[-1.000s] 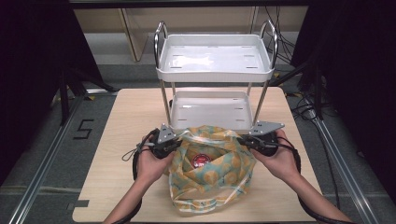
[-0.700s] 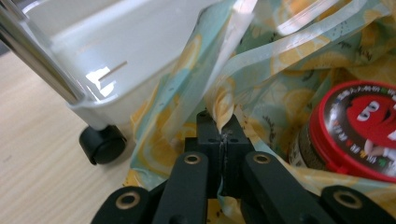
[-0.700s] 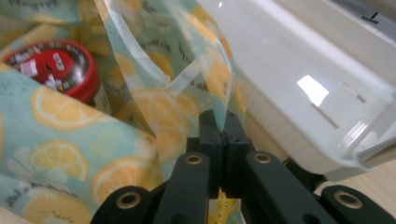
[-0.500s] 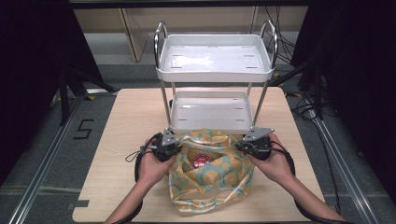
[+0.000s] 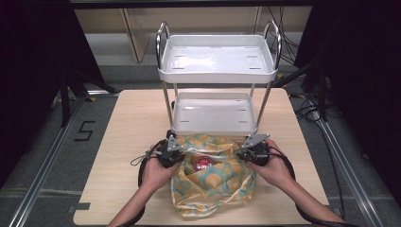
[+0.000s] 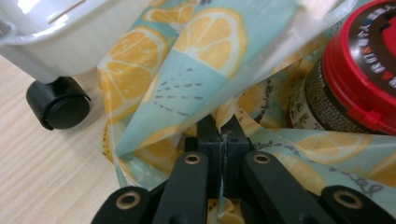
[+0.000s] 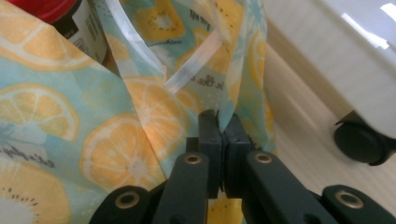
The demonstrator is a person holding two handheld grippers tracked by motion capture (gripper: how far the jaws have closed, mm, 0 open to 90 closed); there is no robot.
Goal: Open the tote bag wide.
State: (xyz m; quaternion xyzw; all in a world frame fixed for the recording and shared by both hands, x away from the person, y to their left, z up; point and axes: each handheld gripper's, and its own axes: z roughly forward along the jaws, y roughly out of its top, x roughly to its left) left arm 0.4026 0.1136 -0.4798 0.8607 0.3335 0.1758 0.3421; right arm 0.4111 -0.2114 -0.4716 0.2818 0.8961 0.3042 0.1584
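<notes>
Reaching in from the near edge, forearms angled inward, hands level at either side of the bag (image 5: pixel 213 182). Pinching the bag's left rim in the left gripper (image 5: pixel 171 153), jaws clamped tight on the film. Pinching the right rim likewise in the right gripper (image 5: pixel 249 152). Lying on the table (image 5: pixel 132 123) just before the cart (image 5: pixel 215 71) (a red-lidded jar (image 5: pixel 204 163) inside).

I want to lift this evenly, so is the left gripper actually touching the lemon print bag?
Touching. In the left gripper view, the left gripper has its jaws closed on a fold of the lemon print bag, fabric pinched between them.
</notes>
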